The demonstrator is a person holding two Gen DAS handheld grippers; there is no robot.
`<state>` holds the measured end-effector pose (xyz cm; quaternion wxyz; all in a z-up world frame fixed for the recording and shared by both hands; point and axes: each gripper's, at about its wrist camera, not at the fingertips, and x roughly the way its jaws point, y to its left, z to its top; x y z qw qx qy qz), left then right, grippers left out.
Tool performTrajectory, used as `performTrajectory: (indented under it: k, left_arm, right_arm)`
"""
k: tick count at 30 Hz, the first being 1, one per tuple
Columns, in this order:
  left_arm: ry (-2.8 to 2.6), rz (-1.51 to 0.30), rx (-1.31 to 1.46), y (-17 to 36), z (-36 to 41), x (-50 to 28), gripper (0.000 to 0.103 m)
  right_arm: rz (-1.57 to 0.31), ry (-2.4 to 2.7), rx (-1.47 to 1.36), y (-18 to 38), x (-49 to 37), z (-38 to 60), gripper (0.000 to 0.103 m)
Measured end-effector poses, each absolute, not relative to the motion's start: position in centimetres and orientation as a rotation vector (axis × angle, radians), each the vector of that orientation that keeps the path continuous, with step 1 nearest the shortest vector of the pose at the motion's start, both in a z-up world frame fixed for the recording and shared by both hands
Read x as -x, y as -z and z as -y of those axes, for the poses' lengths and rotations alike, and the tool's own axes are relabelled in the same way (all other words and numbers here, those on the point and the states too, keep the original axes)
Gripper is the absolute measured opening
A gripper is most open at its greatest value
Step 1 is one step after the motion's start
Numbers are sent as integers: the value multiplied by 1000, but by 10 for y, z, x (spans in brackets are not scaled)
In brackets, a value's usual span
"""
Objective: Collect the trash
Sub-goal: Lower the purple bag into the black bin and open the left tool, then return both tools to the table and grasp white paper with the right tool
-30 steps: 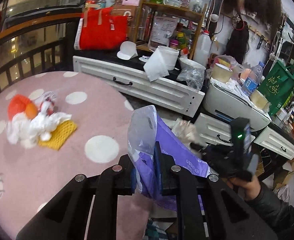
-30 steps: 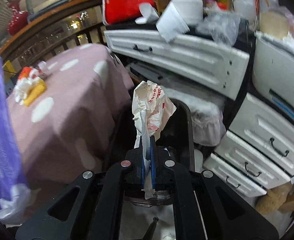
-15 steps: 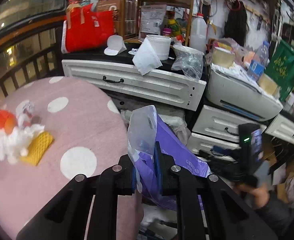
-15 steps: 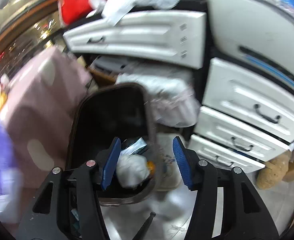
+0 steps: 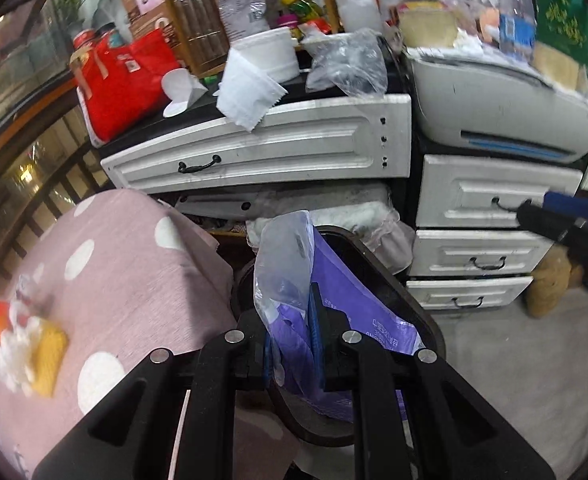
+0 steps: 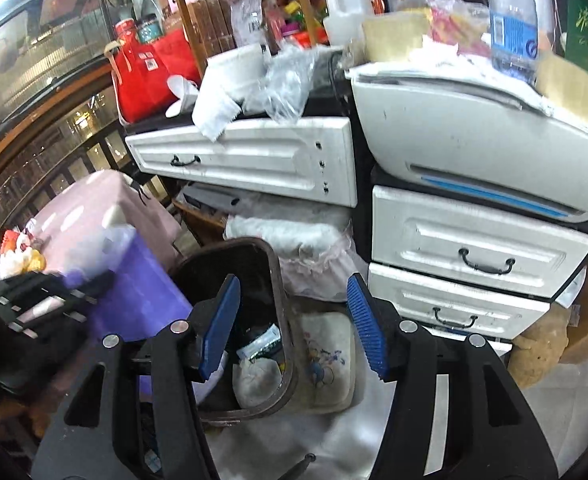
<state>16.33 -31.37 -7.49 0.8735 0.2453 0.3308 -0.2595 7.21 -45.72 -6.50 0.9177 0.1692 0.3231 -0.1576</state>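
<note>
My left gripper (image 5: 294, 332) is shut on a purple and clear plastic bag (image 5: 334, 300), holding it over the dark brown trash bin (image 5: 394, 280) on the floor. My right gripper (image 6: 290, 320) is open and empty above the same bin (image 6: 278, 280), which holds a white crumpled bag (image 6: 258, 376) and other waste. The purple bag (image 6: 142, 292) and left gripper (image 6: 42, 304) show at the left of the right wrist view. More trash, white wrappers, a yellow net and an orange piece (image 5: 26, 340), lies on the pink dotted table (image 5: 126, 272).
White drawers (image 5: 262, 152) and a stack of smaller drawers (image 5: 486, 224) stand behind the bin, topped with a printer (image 5: 494, 104), paper roll, bottles and a red bag (image 5: 126, 76). A cushion (image 6: 326, 356) lies on the floor beside the bin. A railing runs on the left.
My right gripper let the white bag drop into the bin, opened, and has risen. My left gripper carried the purple bag from the table to above the bin.
</note>
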Motion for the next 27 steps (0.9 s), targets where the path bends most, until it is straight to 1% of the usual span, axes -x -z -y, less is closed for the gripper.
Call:
performTrajectory:
  k: [6, 9, 10, 11, 12, 13, 16, 17, 19, 27]
  left_arm:
    - [543, -719, -570, 100, 329, -165, 15]
    - [544, -739, -591, 111, 333, -165, 21]
    - [539, -747, -605, 114, 334, -165, 33]
    - [538, -753, -618, 117, 335, -165, 41]
    - [540, -754, -627, 118, 335, -164, 59]
    - [542, -748, -626, 118, 336, -163, 70]
    - [566, -728, -608, 113, 336, -159, 81]
    - [579, -721, -603, 110, 336, -157, 82]
    - [610, -713, -584, 103, 336, -152, 84]
    - [707, -705, -394, 59, 303, -133, 94]
  right_arm:
    - [-637, 330, -347, 51, -66, 459, 58]
    - [-635, 329, -348, 48, -66, 458, 60]
    - [-635, 331, -346, 47, -65, 457, 62]
    - [-632, 336, -344, 47, -65, 457, 68]
    - [-628, 341, -345, 47, -64, 457, 71]
    - [-627, 341, -352, 46, -64, 458, 72]
    - [-626, 340, -364, 44, -64, 460, 73]
    - [-621, 344, -361, 42, -63, 461, 74]
    - [-606, 356, -353, 37, -61, 462, 81]
    - [-577, 346, -338, 21, -61, 460, 89]
